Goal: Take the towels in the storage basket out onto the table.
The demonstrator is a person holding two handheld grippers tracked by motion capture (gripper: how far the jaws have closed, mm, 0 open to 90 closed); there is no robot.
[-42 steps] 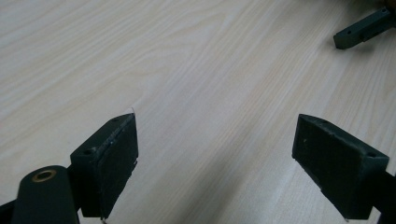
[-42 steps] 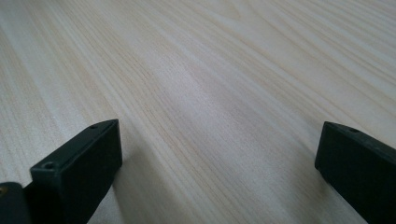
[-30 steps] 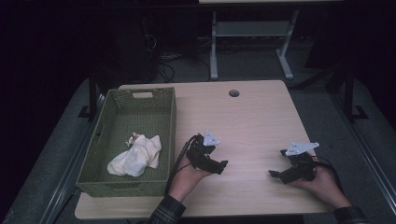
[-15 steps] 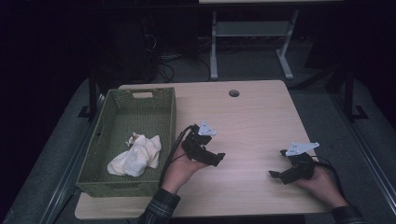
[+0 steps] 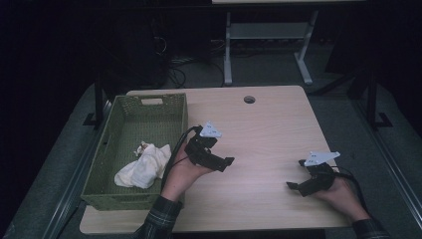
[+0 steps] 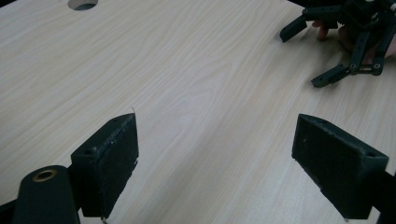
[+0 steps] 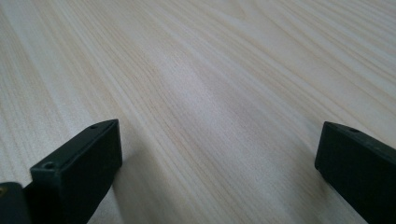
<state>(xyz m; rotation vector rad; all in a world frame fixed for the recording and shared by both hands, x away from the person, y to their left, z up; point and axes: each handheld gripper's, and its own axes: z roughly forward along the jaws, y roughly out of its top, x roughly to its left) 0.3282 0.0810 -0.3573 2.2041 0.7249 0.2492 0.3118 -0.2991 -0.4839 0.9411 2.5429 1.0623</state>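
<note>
A white cloth (image 5: 142,165) lies crumpled in the green basket (image 5: 102,149) at the table's (image 5: 268,129) left. Just right of it hovers the left tool (image 5: 219,158), jaws wide and empty, nearer the cloth. The right tool (image 5: 298,185) rests far right, also gaping.

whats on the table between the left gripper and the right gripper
Nothing: in the high view the stretch of table between the left gripper and the right gripper is bare wood. The left gripper view shows the same.
</note>
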